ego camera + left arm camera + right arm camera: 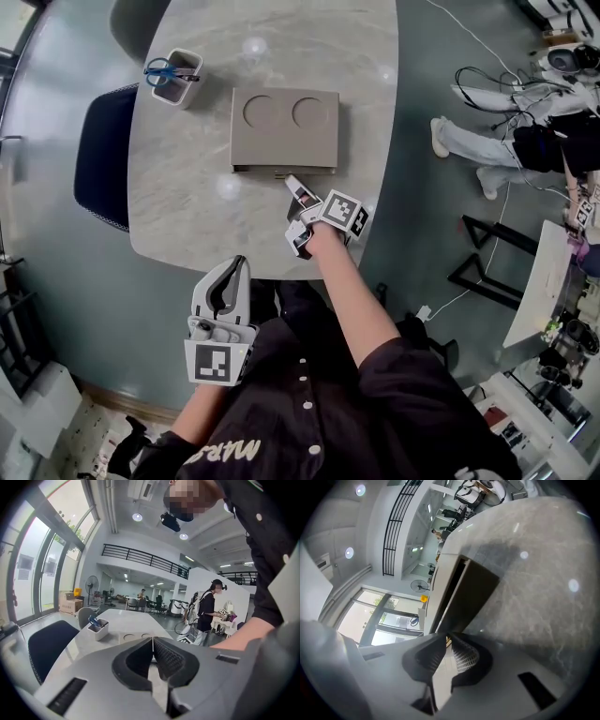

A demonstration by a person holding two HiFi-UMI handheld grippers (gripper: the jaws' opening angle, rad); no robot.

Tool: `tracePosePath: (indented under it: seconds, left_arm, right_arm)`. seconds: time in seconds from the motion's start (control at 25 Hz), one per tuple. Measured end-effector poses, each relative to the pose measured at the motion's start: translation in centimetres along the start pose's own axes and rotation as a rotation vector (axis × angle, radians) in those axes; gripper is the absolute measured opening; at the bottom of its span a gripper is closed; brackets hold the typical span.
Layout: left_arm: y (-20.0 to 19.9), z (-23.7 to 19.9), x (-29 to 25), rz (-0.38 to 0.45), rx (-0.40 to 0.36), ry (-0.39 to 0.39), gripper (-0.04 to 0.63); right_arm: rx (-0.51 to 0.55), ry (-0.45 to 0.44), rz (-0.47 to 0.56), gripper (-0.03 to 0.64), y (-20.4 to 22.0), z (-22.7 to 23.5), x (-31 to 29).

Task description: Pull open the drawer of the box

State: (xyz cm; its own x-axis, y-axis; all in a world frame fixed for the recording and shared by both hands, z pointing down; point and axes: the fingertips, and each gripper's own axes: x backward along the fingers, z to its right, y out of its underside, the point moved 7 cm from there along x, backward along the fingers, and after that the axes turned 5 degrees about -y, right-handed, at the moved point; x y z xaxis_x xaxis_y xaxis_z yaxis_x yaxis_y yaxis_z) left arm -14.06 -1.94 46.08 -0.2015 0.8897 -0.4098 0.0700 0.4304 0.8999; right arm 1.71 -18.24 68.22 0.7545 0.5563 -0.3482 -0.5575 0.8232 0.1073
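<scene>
A pale grey, marble-patterned bench (187, 202) with a rounded edge stands on a grey-green floor, seen steeply from above in the head view. Near its middle lies the flat taupe rectangular box (285, 141) with two round recesses in its lid. Its drawer shows only as a thin dark line along the near edge. The right hand-held gripper (292, 181) reaches to that edge, its tips at the small yellowish pull tab (279, 175). The left hand-held gripper (239, 265) hangs off the bench's near rim, well apart from the box. A white square pen holder (178, 86) with blue-handled scissors (161, 68) stands at the far left, beside a dark blue chair (103, 155).

In the left gripper view, the left hand-held gripper (152, 641) is clenched with nothing in it, its ribbed pads meeting at the tips. Beyond them lie the bench (117, 620), the pen holder (98, 630) and the box (133, 637).

In the right gripper view, the right hand-held gripper (448, 639) is clenched on the pull tab (446, 641), which shows as a yellowish sliver between the tips. The box's dark front (473, 590) rises just ahead, resting on the bench (539, 602).
</scene>
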Motion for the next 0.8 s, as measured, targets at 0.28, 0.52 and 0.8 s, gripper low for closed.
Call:
tracePosePath:
  seconds: [0.28,0.52,0.8]
  left_arm:
    - [-0.6,0.1,0.2,0.014,-0.024,0.002,0.017]
    - [-1.6,0.1,0.2,0.091,-0.038,0.005,0.017]
    - [-2.3,0.8,0.7,0.098,-0.044,0.008,0.017]
  right_arm:
    - [-0.008,0.014,-0.022,0.029,1.4,0.5,1.0]
    - [-0.014,0.031,-0.031,0.029,2.8,1.1,1.9]
    - [-0.022,0.037,-0.035,0.029,4.2,1.1,3.4]
